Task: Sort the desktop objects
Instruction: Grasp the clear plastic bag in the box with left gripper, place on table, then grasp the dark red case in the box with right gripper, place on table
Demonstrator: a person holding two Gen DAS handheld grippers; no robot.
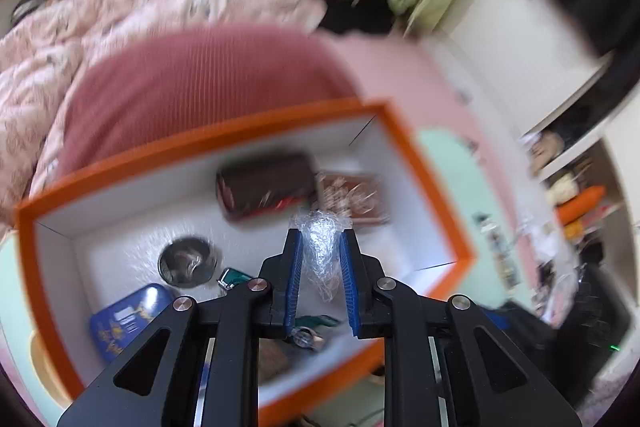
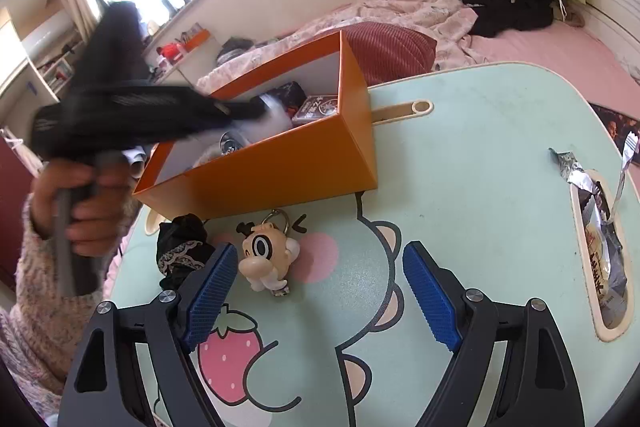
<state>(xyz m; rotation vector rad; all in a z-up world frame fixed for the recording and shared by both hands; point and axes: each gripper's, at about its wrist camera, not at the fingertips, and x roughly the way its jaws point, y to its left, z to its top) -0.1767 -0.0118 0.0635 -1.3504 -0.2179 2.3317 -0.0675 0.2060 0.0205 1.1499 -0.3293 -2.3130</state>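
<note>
- While it hangs over the orange box (image 1: 436,163), the left gripper (image 1: 320,239) pinches a crumpled clear plastic wrap (image 1: 320,251) between its blue pads.
- Inside the box lie a blue tin (image 1: 124,319) at near left, a round metal tin (image 1: 188,261), and a dark pouch (image 1: 266,187) farther off.
- Right gripper (image 2: 316,259) stands wide apart, holding nothing, over the mint table (image 2: 480,187).
- Just beyond its left pad sits a cartoon keychain figure (image 2: 266,255), with a black lace item (image 2: 182,247) to its left.

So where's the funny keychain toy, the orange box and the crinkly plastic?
cartoon keychain toy (image 2: 266,259): right wrist view, on its face.
orange box (image 2: 280,167): right wrist view, on its near outer wall.
crumpled clear plastic (image 1: 320,247): left wrist view, between the left gripper's pads.
</note>
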